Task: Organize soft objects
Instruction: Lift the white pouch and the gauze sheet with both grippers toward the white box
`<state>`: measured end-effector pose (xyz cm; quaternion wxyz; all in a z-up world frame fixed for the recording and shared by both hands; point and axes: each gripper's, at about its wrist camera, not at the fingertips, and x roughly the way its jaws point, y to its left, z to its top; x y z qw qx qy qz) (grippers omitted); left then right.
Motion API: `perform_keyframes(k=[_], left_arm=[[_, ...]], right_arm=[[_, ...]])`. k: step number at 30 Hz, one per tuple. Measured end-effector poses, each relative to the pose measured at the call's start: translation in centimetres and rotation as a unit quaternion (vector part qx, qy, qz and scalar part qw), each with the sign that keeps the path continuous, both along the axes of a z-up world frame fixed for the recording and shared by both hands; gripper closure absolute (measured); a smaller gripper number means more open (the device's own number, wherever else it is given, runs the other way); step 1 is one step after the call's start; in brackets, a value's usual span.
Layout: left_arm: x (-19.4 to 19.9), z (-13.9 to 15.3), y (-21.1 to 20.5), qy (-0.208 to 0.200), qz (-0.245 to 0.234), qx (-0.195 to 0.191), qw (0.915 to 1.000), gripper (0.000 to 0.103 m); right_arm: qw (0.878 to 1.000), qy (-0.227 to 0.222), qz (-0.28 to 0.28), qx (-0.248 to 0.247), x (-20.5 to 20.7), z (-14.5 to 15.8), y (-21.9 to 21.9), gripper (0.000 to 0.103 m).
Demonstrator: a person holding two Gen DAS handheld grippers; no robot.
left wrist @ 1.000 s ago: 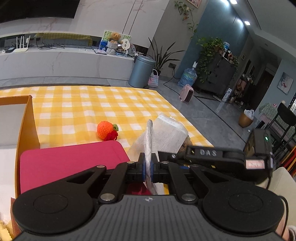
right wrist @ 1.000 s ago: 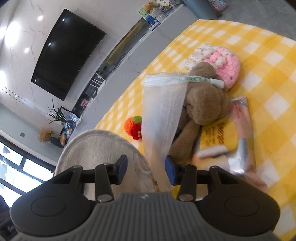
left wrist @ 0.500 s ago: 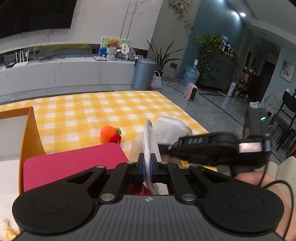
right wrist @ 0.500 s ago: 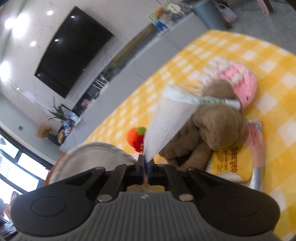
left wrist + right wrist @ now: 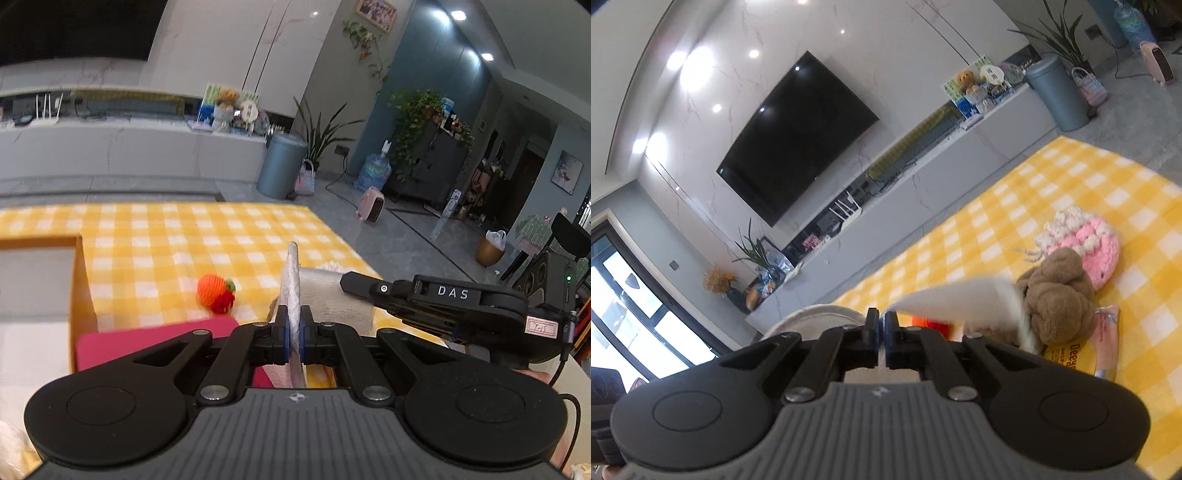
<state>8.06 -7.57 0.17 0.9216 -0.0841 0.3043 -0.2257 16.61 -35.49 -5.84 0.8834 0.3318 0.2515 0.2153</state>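
My left gripper (image 5: 293,338) is shut on the sealed edge of a white tissue pack (image 5: 291,280), held above the yellow checked table (image 5: 184,236). My right gripper (image 5: 881,332) is shut on the other end of the same pack (image 5: 960,304); it shows at the right in the left wrist view (image 5: 436,299). An orange knitted fruit (image 5: 215,293) lies on the cloth. A brown plush bear (image 5: 1060,295), a pink and white knitted hat (image 5: 1086,243) and a yellow-pink packet (image 5: 1082,350) lie at the right.
A wooden box (image 5: 79,280) stands at the left, with a red pad (image 5: 155,341) beside it. A white rounded cushion (image 5: 820,314) lies behind my right fingers. The table's far edge (image 5: 258,205) borders the floor.
My right gripper has shut on the tissue pack's free end. Both grippers have lifted the pack up off the plush bear. The views tilted upward.
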Motion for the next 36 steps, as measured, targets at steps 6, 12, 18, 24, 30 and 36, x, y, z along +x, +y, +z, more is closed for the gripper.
perform_keyframes(k=[6,12,18,24,30,36], left_arm=[[-2.1,3.5,1.2,-0.037,0.008,0.019,0.9991,0.098],[-5.4,7.4,4.8,-0.101,0.070,0.015,0.9923,0.098],[-8.0,9.3,8.9,-0.134,0.123,-0.007,0.9832,0.098],[-7.7,7.3,13.1,-0.107,0.161,-0.035,0.9806,0.098],[-5.2,4.0,15.7,-0.052,0.189,-0.036,0.9798,0.098],[-2.8,1.2,18.5,-0.015,0.190,-0.033,0.9810,0.098]], right_arm=[[0.999,-0.030,0.004,0.011,-1.1,1.9,0.0,0.102],[0.998,-0.065,0.009,-0.012,-3.8,4.6,0.8,0.102],[0.995,-0.094,0.032,-0.020,-6.0,7.2,2.7,0.102],[0.988,-0.120,0.087,-0.036,-6.9,9.4,7.3,0.102],[0.976,-0.119,0.167,-0.067,-6.5,9.6,14.3,0.102],[0.965,-0.110,0.219,-0.094,-5.6,8.4,19.3,0.102]])
